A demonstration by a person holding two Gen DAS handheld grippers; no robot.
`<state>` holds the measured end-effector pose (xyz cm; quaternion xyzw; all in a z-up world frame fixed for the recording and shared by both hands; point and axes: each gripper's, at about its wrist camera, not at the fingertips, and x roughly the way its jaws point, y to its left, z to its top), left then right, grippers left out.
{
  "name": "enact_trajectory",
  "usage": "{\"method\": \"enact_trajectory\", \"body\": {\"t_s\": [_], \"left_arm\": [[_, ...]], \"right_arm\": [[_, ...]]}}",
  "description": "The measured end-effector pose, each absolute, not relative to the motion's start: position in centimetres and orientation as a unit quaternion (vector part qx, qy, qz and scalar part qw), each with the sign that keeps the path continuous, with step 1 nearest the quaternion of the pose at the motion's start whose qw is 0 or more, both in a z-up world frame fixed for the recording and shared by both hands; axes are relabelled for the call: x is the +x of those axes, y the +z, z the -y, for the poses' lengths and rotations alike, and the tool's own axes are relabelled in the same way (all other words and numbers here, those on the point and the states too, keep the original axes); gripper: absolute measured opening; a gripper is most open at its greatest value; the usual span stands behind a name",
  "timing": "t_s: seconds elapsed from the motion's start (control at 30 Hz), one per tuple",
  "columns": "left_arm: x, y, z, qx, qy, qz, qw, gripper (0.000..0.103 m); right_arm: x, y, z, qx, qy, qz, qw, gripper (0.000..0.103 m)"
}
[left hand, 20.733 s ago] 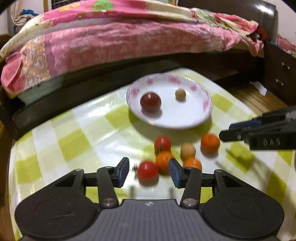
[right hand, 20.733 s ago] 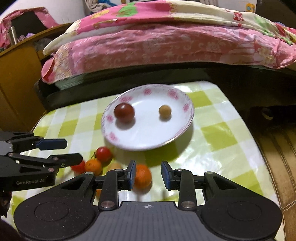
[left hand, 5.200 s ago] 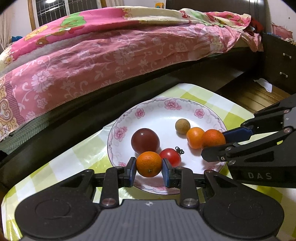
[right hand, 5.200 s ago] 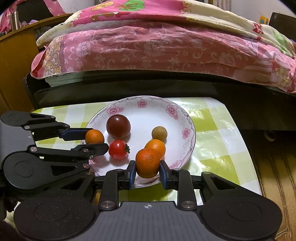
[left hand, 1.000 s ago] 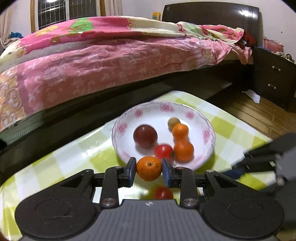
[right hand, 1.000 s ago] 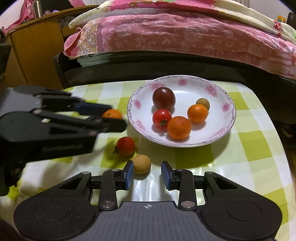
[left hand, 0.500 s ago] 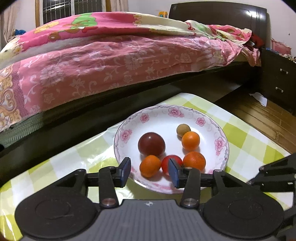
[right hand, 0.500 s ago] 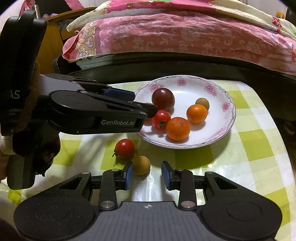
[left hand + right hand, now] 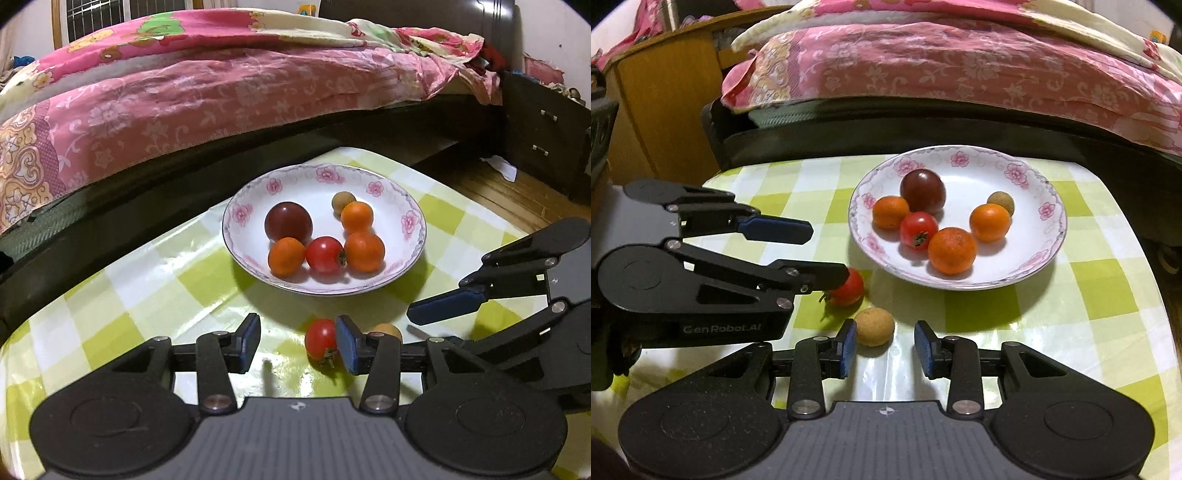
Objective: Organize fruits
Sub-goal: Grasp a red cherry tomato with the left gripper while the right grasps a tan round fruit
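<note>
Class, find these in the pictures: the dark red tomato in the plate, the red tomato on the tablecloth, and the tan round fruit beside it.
dark red tomato (image 9: 288, 226), left wrist view, centre of skin
red tomato (image 9: 320, 338), left wrist view, exposed left side
tan round fruit (image 9: 874, 326), right wrist view, middle

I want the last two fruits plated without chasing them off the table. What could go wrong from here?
1. The left tongs are open, with the red tomato right by one finger; a sideways nudge could roll it across the glossy tablecloth.
2. The tan fruit sits off-centre in the open right tongs, so closing may squirt it out.
3. Both fruits lie close together, so the tongs may collide.
</note>
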<state>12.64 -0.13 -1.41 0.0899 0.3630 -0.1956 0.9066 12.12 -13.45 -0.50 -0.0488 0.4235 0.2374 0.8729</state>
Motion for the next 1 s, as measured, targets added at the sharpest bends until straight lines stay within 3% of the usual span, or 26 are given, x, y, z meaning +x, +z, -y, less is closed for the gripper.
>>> {"method": "enact_trajectory", "body": {"t_s": [0.37, 0.5, 1.0], "left_arm": [[13.1, -1.5, -1.1, 0.061, -0.204, -0.371, 0.904, 0.052], [12.9, -1.6, -1.1, 0.058, -0.207, -0.373, 0.903, 0.052], [12.5, -3.4, 1.6, 0.069, -0.24, -0.372, 0.894, 0.053]], "right_arm": [[12.7, -1.0, 12.7, -0.054, 0.242, -0.428, 0.869, 0.036], [12.8, -0.9, 12.9, -0.05, 0.238, -0.431, 0.869, 0.023], [11.6, -0.4, 14.7, -0.079, 0.204, -0.437, 0.872, 0.023]]}}
